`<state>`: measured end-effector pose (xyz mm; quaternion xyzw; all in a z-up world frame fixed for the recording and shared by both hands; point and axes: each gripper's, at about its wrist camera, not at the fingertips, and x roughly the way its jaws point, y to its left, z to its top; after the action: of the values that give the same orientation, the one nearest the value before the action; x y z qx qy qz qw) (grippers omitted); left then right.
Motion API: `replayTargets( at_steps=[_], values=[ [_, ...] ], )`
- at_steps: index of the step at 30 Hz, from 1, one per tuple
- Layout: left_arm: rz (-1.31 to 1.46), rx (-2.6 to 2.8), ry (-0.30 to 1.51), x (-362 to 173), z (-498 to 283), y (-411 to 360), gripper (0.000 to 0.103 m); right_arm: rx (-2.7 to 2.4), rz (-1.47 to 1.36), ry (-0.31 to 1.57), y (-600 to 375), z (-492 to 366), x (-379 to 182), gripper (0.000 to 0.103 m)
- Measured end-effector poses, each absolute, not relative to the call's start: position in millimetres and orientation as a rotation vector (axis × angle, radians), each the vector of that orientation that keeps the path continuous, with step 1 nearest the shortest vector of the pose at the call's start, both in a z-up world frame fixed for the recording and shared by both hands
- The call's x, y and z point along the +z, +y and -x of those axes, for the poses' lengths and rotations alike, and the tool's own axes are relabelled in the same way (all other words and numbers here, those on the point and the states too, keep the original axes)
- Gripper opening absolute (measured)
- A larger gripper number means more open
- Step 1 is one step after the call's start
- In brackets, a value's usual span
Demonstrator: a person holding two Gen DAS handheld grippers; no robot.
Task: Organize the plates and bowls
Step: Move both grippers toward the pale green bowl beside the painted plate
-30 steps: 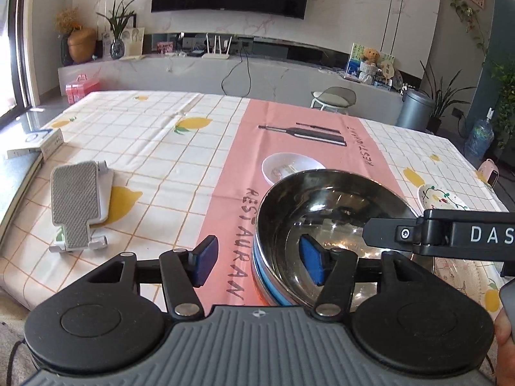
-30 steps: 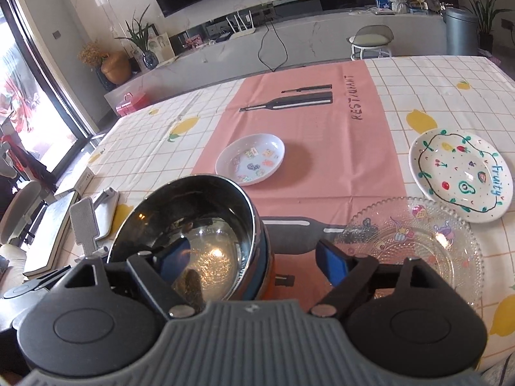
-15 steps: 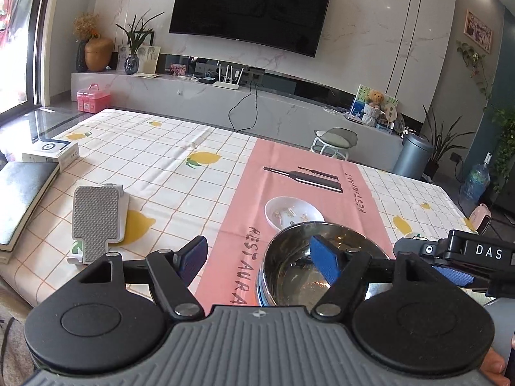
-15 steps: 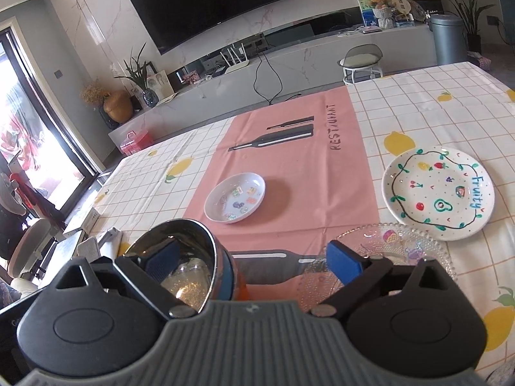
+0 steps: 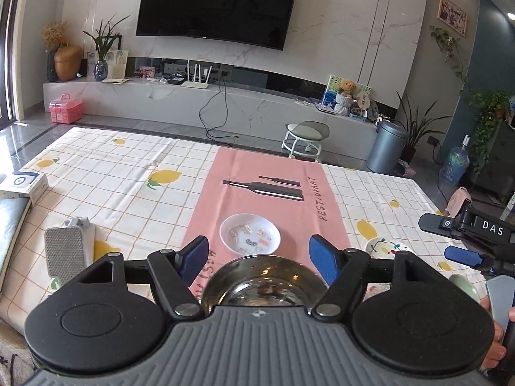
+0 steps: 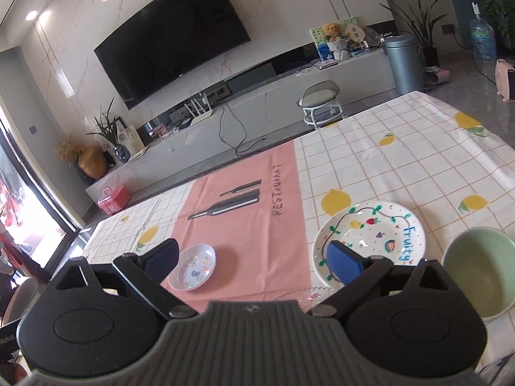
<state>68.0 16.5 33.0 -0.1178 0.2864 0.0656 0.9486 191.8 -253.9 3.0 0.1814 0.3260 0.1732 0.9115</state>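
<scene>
A steel bowl (image 5: 257,284) stacked on a blue one sits at the near edge of the pink runner. My left gripper (image 5: 259,255) hangs open above it, with nothing between the blue pads. Just beyond lies a small white dish (image 5: 249,234) with stickers. My right gripper (image 6: 252,257) is open and empty over the runner. In the right wrist view the small white dish (image 6: 193,267) lies left of it, the painted "fruity" plate (image 6: 370,238) right of it, and a pale green bowl (image 6: 476,270) further right. A sliver of the clear glass plate (image 6: 305,296) shows below its body.
A grey phone stand (image 5: 69,252) rests on the tablecloth at the left, with a white box (image 5: 24,186) and a dark book at the left table edge. In the left wrist view the right gripper (image 5: 444,239) reaches in from the right. A stool (image 5: 305,135) stands beyond the far edge.
Both grippers let go of the steel bowl's rim, opened wider and rose away from it. The right one swung right, bringing the fruity plate and green bowl into view.
</scene>
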Motion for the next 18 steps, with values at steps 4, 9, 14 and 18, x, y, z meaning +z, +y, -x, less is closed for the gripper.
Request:
replayTargets(
  at_steps=[4,9,14,18],
  values=[
    [0.201,0.092,0.585,44.5,-86.2,-2.7,0.081,0.278,-0.377,0.65,-276.5,-209.4,12.5,0.097],
    [0.166,0.05,0.579,58.9,-111.3,-25.1,0.081,0.18,-0.334,0.624,-305.1,-241.0,15.4,0.097],
    [0.165,0.0,0.609,63.0,-136.0,-49.3,0.081,0.11,-0.484,0.706,-343.0,-254.8,-4.6,0.096],
    [0.155,-0.065,0.64,58.5,-144.4,-77.7,0.08,0.058,-0.476,0.731,-362.1,-246.8,-7.7,0.096]
  ],
)
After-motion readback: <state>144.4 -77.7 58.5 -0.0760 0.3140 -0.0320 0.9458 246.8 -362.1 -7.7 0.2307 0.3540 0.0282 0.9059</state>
